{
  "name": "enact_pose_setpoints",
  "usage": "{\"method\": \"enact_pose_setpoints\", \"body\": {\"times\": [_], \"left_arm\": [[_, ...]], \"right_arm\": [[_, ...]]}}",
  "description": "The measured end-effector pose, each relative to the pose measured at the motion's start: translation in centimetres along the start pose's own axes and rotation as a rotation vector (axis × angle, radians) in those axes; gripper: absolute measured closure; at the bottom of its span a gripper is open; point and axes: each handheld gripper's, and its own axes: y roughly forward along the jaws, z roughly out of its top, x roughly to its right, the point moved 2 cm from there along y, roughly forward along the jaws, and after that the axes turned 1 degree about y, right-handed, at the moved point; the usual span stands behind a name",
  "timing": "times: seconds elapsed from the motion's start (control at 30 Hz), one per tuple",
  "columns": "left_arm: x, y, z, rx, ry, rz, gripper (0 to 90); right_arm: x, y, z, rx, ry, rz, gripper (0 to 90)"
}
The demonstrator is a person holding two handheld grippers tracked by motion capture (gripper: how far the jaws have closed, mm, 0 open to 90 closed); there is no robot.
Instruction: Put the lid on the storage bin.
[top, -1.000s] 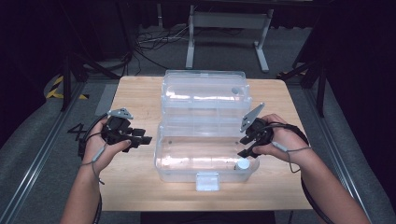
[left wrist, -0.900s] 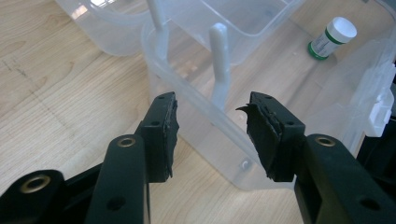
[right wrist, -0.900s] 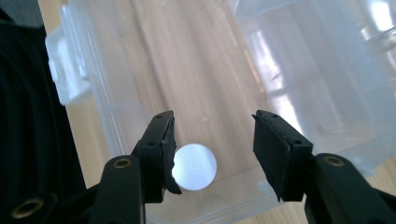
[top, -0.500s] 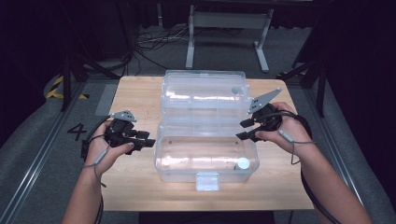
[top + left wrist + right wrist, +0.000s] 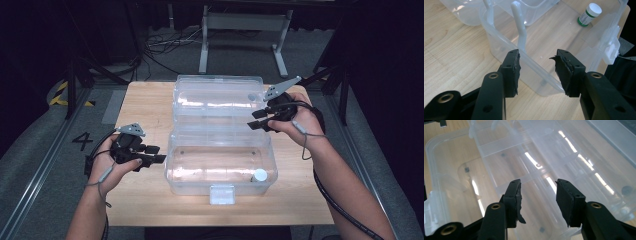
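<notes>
You can read just 1 mark: a dark "4" (image 5: 82,140) on the grey floor (image 5: 45,150), at about 9 o'clock from the table (image 5: 145,105). The small bottle's label (image 5: 584,18) in the left gripper view is too blurred to read.

Overhead cam fwd-down; both gripper cams close on clear box (image 5: 220,160).

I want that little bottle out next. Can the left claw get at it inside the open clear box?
Probably yes. The left claw stands open beside the clear box, whose top is open, and the bottle lies alone at the far corner; it must clear the near wall first.
</notes>
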Motion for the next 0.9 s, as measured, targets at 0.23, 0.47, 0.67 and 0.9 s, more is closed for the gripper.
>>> {"method": "enact_pose_setpoints", "body": {"times": [0.23, 0.47, 0.67, 0.9], "left_arm": [[0.7, 0.2, -0.4, -0.004, 0.006, -0.024, 55.7], [1.4, 0.7, -0.7, -0.018, 0.02, -0.06, 55.8], [1.7, 1.2, -0.8, -0.039, 0.027, -0.073, 55.8], [1.8, 1.8, -1.0, -0.058, 0.03, -0.103, 56.5]], "right_arm": [[0.7, 1.5, 1.6, 0.029, -0.007, 0.052, 58.7], [0.2, 1.9, 3.4, 0.068, -0.058, 0.037, 58.0], [0.8, 3.1, 4.0, 0.058, -0.061, 0.034, 58.7], [1.2, 4.7, 4.0, 0.007, -0.078, 0.066, 67.8]]}}
